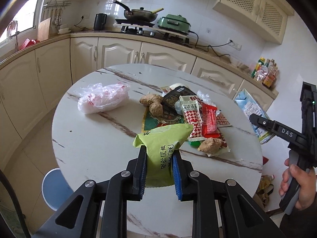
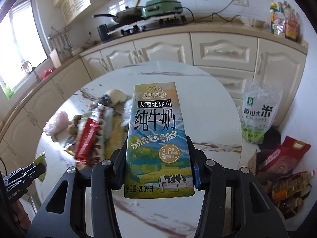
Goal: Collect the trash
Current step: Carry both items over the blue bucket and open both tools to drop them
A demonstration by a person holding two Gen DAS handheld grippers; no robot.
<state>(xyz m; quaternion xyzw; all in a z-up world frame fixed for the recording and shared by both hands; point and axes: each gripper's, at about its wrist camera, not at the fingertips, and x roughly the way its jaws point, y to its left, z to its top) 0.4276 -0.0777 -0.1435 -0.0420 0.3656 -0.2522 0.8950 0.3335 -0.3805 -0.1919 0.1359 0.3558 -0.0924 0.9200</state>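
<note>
L tool (image 1: 159,154) is clamped on a green snack wrapper (image 1: 162,148), held just above the round marble desk (image 1: 95,144). R tool (image 2: 158,158) grips a milk carton (image 2: 157,138) by both sides, upright, raised over the desk (cow printed near its bottom edge). Rest of the trash sits mid-desk: a red wrapper (image 1: 210,122), a red-white checked packet (image 1: 193,119), a dark packet (image 1: 174,99), w/ two ginger pieces (image 1: 153,104) among them. A crumpled clear plastic bag (image 1: 103,99) lies apart, on the far left side.
</note>
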